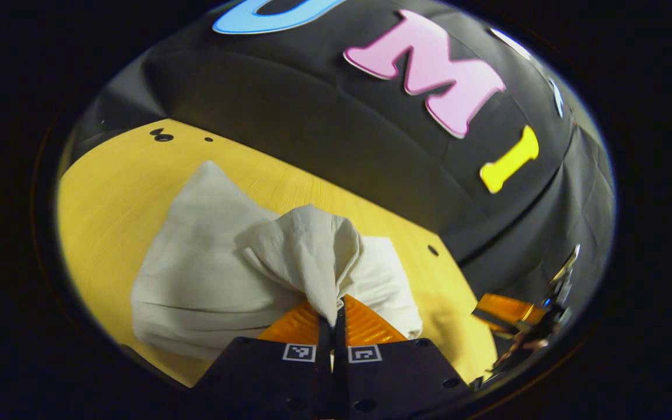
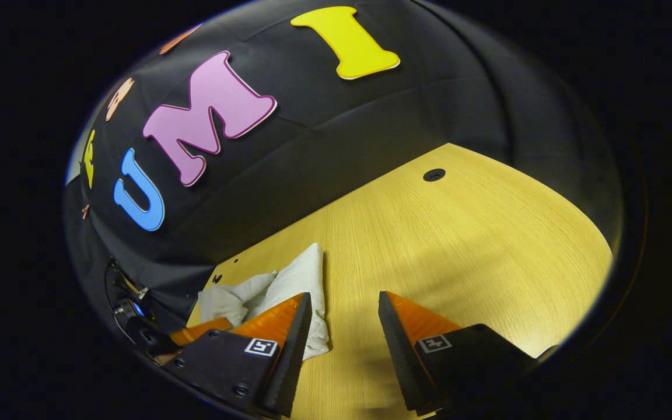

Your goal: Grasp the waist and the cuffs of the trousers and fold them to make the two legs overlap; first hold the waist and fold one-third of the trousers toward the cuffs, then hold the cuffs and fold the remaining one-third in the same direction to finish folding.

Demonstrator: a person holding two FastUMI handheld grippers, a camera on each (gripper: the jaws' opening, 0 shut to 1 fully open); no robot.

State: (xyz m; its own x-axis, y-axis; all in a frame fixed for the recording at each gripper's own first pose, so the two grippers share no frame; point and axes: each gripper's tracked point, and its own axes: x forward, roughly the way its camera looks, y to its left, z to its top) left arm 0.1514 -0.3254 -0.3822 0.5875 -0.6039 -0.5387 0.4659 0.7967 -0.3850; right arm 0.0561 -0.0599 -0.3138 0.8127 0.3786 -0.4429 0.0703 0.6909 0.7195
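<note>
Fingers of the left gripper (image 1: 331,318) pinch tight on a bunched fold of the pale cream cotton trousers (image 1: 207,262), lifting it above the rest, which lies partly folded on the yellow wooden table (image 1: 108,192). Beside the trousers, the right gripper (image 2: 345,326) hovers with fingers spread wide, holding nothing. Risk from here, I'd say: that one-handed pinch drags the layers crooked, so the fold lands uneven.

Setting: staged recording booth, not a home; black cloth wall (image 2: 371,122) encloses light wooden table (image 2: 458,233) with drilled holes (image 2: 434,174)
</note>
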